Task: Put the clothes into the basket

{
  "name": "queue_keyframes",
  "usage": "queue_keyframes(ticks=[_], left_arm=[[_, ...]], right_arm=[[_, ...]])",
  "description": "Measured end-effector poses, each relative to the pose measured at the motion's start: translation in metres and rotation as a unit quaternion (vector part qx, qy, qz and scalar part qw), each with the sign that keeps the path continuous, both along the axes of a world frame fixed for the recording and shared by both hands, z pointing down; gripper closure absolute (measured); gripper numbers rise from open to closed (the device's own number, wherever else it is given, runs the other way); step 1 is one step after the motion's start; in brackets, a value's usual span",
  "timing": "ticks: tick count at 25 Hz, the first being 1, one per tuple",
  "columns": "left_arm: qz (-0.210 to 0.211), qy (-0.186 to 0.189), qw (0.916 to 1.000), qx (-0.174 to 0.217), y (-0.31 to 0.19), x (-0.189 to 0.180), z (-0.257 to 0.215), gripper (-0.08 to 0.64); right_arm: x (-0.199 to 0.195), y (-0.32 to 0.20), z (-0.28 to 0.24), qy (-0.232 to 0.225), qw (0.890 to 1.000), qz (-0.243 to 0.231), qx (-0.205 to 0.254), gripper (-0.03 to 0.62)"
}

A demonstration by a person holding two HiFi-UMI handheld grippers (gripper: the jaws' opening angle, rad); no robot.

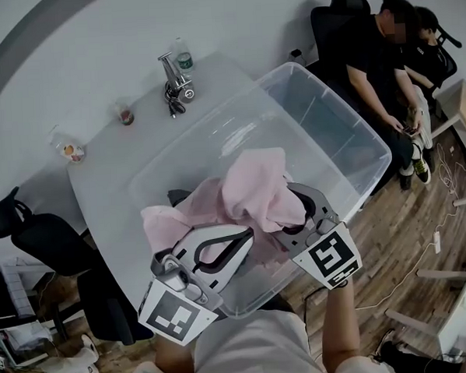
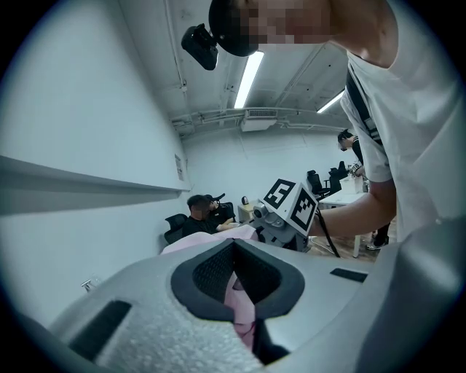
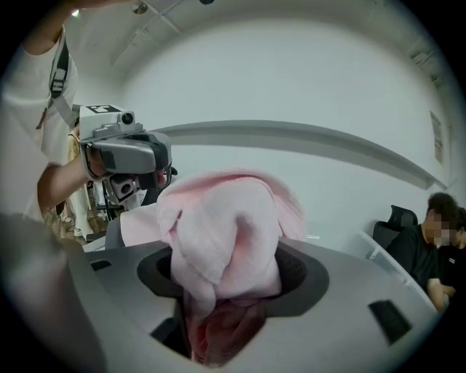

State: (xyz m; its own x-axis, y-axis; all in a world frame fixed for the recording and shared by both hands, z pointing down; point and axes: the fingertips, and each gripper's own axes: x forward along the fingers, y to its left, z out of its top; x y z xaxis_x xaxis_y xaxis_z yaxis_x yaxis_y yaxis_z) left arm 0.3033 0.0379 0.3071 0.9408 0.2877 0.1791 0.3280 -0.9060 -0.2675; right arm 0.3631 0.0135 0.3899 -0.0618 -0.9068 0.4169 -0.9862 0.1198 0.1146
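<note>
A pink garment [image 1: 249, 193] hangs bunched between both grippers, over the near end of the clear plastic basket [image 1: 332, 138], which looks empty inside. My left gripper [image 1: 232, 240] comes in from the lower left and is shut on the cloth; in the left gripper view a pink fold [image 2: 244, 306] sits pinched between the dark pads. My right gripper [image 1: 300, 209] holds the garment's right side. In the right gripper view a thick wad of cloth [image 3: 226, 233] fills the jaws and hides the fingertips. The two grippers are close together, facing each other.
The basket stands on a white table [image 1: 108, 173]. A metal fixture and a bottle [image 1: 177, 83], a small cup [image 1: 126, 115] and a packet [image 1: 71, 151] sit at the table's far side. Two seated people [image 1: 390, 64] are beyond the basket; a black chair [image 1: 41, 239] stands on the left.
</note>
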Motion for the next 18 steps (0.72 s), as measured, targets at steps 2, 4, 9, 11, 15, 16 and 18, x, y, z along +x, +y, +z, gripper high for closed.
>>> queue_keyframes(ticks=[2, 4, 9, 11, 15, 16, 18], left_arm=[[-0.001, -0.006, 1.0, -0.001, -0.001, 0.002, 0.005, 0.558], [-0.004, -0.014, 0.9999, -0.003, -0.002, 0.004, 0.012, 0.558], [-0.013, -0.063, 0.9979, -0.008, -0.005, 0.007, 0.034, 0.558], [-0.011, -0.075, 0.997, -0.014, -0.006, 0.007, 0.041, 0.559], [-0.013, -0.099, 0.9947, -0.027, -0.008, 0.01, 0.055, 0.558], [-0.013, -0.104, 0.9941, -0.029, -0.009, 0.01, 0.058, 0.559], [-0.01, -0.112, 0.9932, -0.03, -0.009, 0.011, 0.067, 0.558]], right_arm=[[-0.001, -0.001, 0.009, 0.002, 1.0, -0.008, -0.015, 0.337], [-0.003, -0.001, 0.016, 0.005, 0.999, -0.016, -0.029, 0.336], [-0.005, -0.001, 0.031, 0.024, 0.997, -0.041, -0.068, 0.334], [-0.009, -0.002, 0.037, 0.036, 0.994, -0.055, -0.086, 0.334], [-0.015, -0.003, 0.054, 0.052, 0.989, -0.076, -0.119, 0.334], [-0.017, -0.003, 0.057, 0.054, 0.988, -0.08, -0.124, 0.334], [-0.019, -0.003, 0.063, 0.059, 0.986, -0.086, -0.132, 0.334]])
